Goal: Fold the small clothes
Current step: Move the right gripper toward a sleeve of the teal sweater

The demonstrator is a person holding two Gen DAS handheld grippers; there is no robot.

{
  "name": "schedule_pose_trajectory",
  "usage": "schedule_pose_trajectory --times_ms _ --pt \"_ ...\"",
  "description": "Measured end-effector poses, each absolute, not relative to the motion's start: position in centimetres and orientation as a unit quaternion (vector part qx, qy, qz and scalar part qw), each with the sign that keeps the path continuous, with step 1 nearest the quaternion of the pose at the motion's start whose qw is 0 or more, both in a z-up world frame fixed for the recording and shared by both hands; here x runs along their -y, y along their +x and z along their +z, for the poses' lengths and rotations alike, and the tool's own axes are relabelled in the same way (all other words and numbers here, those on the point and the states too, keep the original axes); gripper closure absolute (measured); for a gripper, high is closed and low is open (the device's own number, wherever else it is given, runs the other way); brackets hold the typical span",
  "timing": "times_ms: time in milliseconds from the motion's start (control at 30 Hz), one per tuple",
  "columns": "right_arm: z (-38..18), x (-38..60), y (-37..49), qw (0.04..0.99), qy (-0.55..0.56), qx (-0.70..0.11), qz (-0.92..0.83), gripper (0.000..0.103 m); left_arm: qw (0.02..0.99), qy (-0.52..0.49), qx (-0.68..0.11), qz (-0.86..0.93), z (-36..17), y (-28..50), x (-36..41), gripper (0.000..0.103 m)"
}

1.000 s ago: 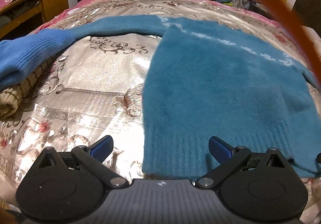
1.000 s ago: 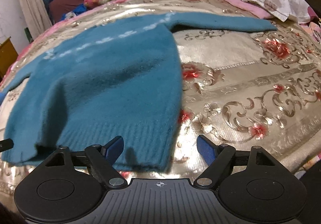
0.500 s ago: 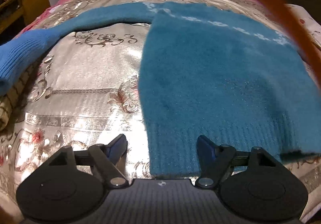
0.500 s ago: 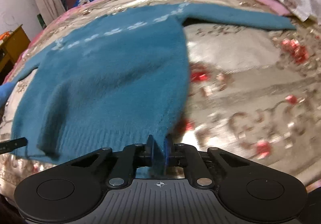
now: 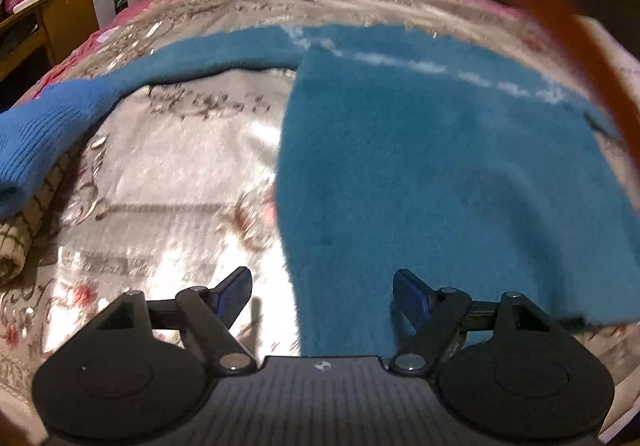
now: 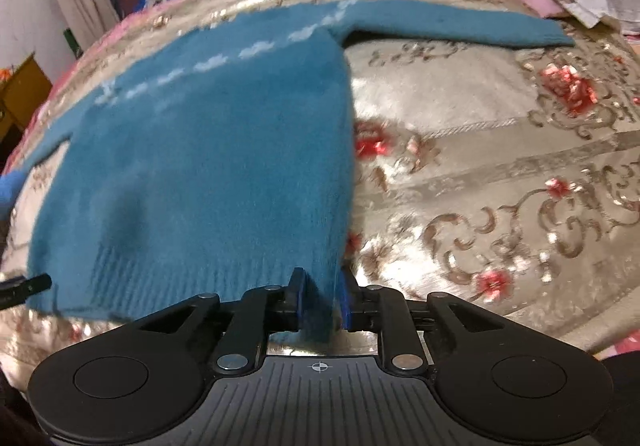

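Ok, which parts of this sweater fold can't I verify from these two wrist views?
- Left wrist view: the sweater hem corner between the open left gripper drops behind its body; pad contact is unverifiable.
- Left wrist view: an out-of-focus orange strap covers the sweater's far right shoulder.
- Right wrist view: the right gripper is shut on the hem; the fabric below is hidden by its body.

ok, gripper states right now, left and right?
Left gripper: open, sweater hem corner between its fingers, not pinched.
Right gripper: shut on the sweater's other hem corner.
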State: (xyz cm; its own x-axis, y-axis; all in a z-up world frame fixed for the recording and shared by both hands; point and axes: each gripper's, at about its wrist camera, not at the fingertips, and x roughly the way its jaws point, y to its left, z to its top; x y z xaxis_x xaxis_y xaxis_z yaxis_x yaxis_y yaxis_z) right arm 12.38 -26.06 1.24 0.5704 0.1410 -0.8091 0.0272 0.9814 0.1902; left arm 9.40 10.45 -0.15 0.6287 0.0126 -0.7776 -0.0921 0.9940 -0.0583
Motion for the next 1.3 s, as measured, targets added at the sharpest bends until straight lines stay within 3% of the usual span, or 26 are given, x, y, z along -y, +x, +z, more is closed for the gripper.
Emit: schedule_pose_trajectory --times_ms 167,400,833,1133,1300 --pt "1.7 24.5 12.5 0.897 0.077 -0.433 0.044 0.084 0.903 -0.031 -0.427 0.018 -0.6 10.4 -8.6 0.020" --pt "-1.4 21.9 14.0 0.877 0.073 -0.466 0.085 0.084 0.891 -0.002 -0.453 0.020 -2.1 10.2 -8.3 0.020" --pt "-0.2 21.9 14.7 0.886 0.100 -0.440 0.105 0.080 0.908 -0.011 -0.418 -0.036 1.6 12.4 -3.4 0.020" --pt "-1.1 23.1 16.1 0.886 0.129 -0.432 0.110 0.079 0.880 0.072 -0.464 -0.066 -1.0 14.1 2.2 0.020" --pt "-1.7 24.7 16.8 0.880 0.156 -0.434 0.113 0.078 0.872 0.067 -0.480 -0.062 -0.5 14.6 2.2 0.020"
